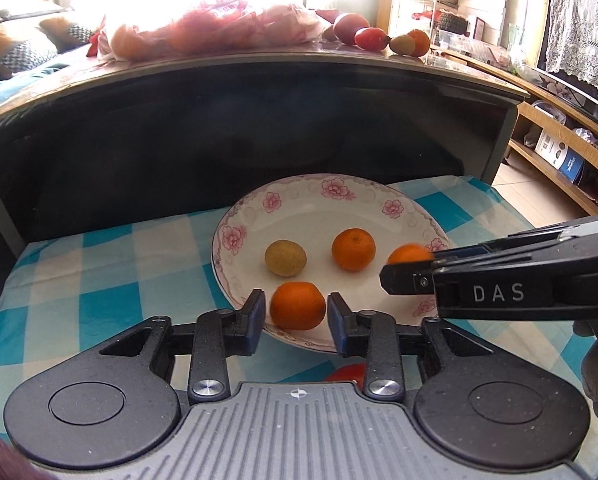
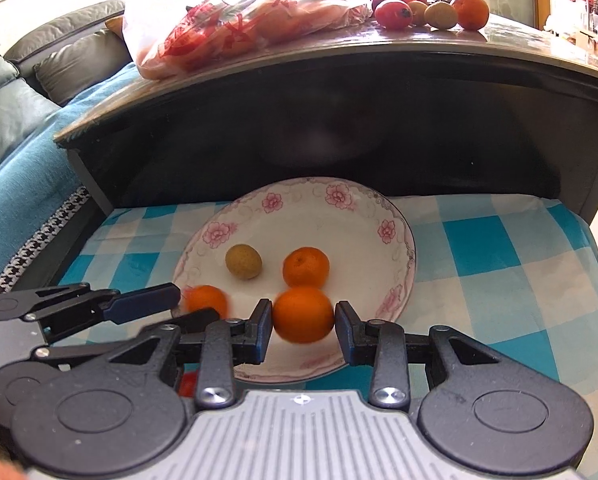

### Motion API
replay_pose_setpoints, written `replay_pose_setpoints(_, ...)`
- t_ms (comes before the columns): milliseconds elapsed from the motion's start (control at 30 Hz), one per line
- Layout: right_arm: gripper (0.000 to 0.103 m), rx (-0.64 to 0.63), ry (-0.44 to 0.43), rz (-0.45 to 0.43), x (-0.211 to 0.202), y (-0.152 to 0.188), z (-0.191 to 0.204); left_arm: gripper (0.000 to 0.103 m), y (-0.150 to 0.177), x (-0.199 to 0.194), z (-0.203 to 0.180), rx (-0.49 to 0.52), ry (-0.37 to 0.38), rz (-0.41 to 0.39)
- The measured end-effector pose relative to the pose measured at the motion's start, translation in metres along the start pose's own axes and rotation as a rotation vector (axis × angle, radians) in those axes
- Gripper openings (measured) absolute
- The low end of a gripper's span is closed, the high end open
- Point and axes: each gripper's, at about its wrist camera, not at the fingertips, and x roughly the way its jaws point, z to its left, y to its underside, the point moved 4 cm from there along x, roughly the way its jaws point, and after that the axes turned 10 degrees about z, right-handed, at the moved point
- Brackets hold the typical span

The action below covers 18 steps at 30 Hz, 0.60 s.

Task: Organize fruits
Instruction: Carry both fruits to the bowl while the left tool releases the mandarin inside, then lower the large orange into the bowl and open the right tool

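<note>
- We see a white plate (image 1: 239, 216) with pink flowers on its rim, lying flat on the blue-and-white checked cloth.
- On it lie a yellow-green round fruit (image 1: 285, 258) and, just beside it, an orange mandarin (image 1: 353, 255).
- A second mandarin (image 1: 297, 305) sits at the near rim, between the left tongs (image 1: 297, 318), with small gaps on both sides.
- A third mandarin (image 2: 303, 314) sits between the right tongs (image 2: 303, 322), touching the left pad, blurred.
- More fruit (image 2: 431, 10) lies on the counter above.

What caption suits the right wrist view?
Right gripper brackets an orange over a floral plate.
</note>
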Motion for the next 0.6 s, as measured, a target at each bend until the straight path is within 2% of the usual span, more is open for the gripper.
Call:
replay_pose_setpoints(300, 0.038, 0.014, -0.001, -0.047, -0.018, -0.003, 0.004, 0.053, -0.001, -0.005, 0.001, 0.001, -0.014, -0.002)
replay_pose_setpoints(600, 0.038, 0.044, 0.017, -0.058, -0.043, 0.007, 0.006, 0.057, 0.0, -0.033, 0.006, -0.023, -0.019, -0.029)
